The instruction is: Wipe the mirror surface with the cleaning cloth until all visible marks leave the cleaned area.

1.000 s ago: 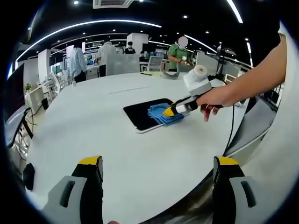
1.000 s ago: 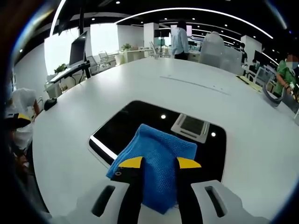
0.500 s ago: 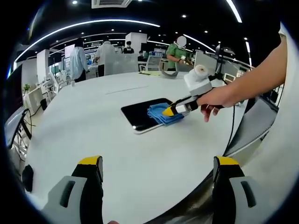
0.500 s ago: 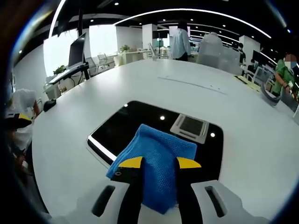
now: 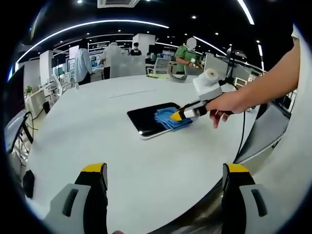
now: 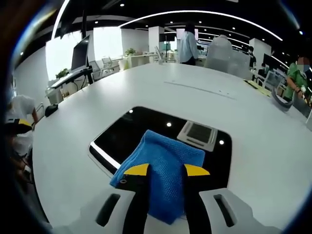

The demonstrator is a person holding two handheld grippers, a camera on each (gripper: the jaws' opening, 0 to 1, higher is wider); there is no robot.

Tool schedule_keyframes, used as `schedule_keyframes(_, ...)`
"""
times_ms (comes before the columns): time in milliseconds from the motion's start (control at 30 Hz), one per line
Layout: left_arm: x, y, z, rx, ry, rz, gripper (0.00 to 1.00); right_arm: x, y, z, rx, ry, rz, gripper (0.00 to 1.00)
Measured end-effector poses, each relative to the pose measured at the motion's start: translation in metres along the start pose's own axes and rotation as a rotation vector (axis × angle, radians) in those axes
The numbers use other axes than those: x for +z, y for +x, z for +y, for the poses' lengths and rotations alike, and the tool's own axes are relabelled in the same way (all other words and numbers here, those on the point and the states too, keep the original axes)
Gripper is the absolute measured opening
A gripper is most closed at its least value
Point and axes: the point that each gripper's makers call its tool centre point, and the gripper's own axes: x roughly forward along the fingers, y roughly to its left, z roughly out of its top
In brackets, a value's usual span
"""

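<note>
right gripper view looks down along the right gripper (image 6: 165, 170), whose two yellow-tipped jaws pinch a folded blue cleaning cloth (image 6: 163, 163) and hold it against the near edge of the mirror (image 6: 146, 131). the mirror is a dark, rounded rectangle lying flat on the white table (image 6: 195, 92); its glass reflects small ceiling lights and a square ceiling vent. the cloth covers the near middle part of the glass and hangs past its near edge between the jaws. i cannot tell any marks on the bare glass.

left gripper view has the left gripper (image 5: 165, 187) low over the near table (image 5: 97, 126), its jaws spread wide with nothing between them, well apart from the mirror (image 5: 146, 119). farther across the table a hand (image 5: 229, 103) holds the right gripper (image 5: 187, 113), its tip resting on the cloth (image 5: 168, 119) at the right end of the mirror. people stand among desks at the far side of the room.
</note>
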Motion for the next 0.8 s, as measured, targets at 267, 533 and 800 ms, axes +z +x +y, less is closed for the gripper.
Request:
schedule_keyframes(267, 0.001, -0.0008, 0.0005, -0.001, 0.003, 0.002, 0.99, 0.001, 0.0016, -0.0022, -0.004, 0.003, 0.003, 0.23)
schedule_keyframes(533, 0.0013, -0.0025, -0.0001, -0.005, 0.005, -0.001, 0.99, 0.0027, 0.0056, -0.0068, -0.011, 0.008, 0.008, 0.23)
schedule_keyframes(800, -0.0031, -0.0085, 0.0032, 0.005, 0.0, 0.0, 0.99, 0.0043, 0.007, -0.0083, -0.016, 0.01, 0.011, 0.23)
